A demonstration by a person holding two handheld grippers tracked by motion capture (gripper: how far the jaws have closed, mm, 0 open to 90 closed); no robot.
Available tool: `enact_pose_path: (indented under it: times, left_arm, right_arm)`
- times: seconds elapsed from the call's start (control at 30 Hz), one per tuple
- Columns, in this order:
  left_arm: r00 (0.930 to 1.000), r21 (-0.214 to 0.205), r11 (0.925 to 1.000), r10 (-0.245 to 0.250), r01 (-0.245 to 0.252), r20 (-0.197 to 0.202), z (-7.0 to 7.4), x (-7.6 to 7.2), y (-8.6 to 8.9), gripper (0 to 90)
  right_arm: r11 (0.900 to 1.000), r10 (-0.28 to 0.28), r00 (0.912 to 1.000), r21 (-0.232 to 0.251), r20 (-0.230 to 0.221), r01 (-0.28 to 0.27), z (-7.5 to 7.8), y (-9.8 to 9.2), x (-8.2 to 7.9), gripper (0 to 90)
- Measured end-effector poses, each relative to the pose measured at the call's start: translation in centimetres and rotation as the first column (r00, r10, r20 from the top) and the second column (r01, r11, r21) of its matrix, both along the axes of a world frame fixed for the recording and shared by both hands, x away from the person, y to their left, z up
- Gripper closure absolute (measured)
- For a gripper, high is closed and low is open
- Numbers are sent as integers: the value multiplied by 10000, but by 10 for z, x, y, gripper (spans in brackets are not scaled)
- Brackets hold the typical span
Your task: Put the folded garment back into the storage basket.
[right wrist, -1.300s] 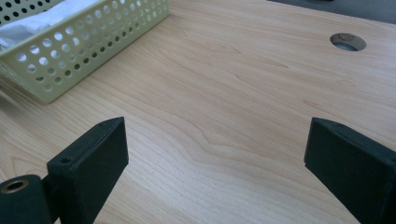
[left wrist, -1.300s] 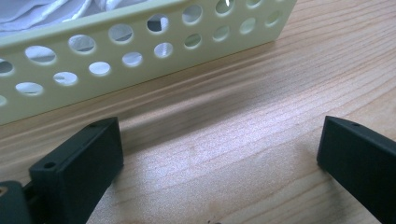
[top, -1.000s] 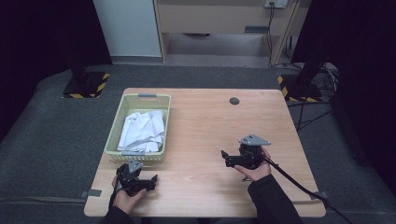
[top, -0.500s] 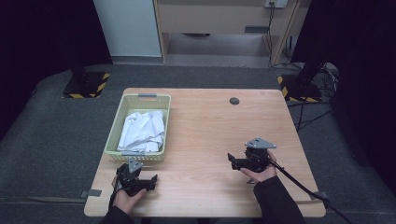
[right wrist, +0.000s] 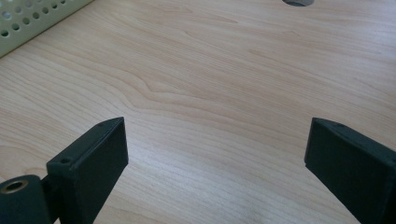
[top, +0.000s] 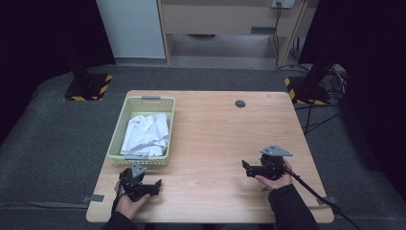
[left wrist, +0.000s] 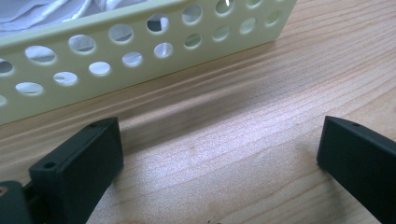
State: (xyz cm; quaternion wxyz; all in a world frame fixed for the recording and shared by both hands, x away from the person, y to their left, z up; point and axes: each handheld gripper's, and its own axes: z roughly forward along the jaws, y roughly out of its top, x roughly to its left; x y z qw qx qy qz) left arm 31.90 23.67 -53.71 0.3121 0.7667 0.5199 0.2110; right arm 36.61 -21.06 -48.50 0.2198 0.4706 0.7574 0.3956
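A pale green perforated basket (top: 143, 101) stands on the left half of the wooden table (top: 210, 134), with crumpled white cloth (top: 146, 134) inside. My left gripper (top: 155, 184) rests low on the table just in front of the basket's near wall (left wrist: 140, 51), jaws wide apart and nothing between them (left wrist: 219, 149). White cloth (left wrist: 42, 9) shows over that wall's rim. My right gripper (top: 245, 167) sits near the table's front right, pointing left, also open over bare wood (right wrist: 215, 144).
A dark round hole (top: 240, 103) marks the table's far middle, seen too as a round hole (right wrist: 297, 2) at the right gripper view's top edge. The basket corner (right wrist: 28, 18) lies far left there. A cable (top: 316, 194) trails off the front right edge.
The right gripper has drawn back toward the table's front right edge and lowered. The left gripper has stayed in place.
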Motion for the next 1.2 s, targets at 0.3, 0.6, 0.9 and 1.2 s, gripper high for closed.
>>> enact_pose_path:
  times: [0.3,0.6,0.9,1.2]
  left_arm:
    - [10000,2,10000,-4,4,1,0,0,0,0]
    - [10000,2,10000,-4,4,0,0,0,0,0]
    - [10000,-1,10000,-2,2,-1,0,0,0,0]
    - [10000,1,10000,-3,3,-1,0,0,0,0]
  right_arm:
    - [9999,-131,9998,42,-125,132,-6,-16,-4,61]
    - [9997,-238,9995,-66,-221,236,-11,-29,-6,58]
    - [9990,-440,9984,-32,-345,439,-15,-40,-7,56]
    - [9979,-648,9968,-98,-460,644,-18,-52,-9,56]
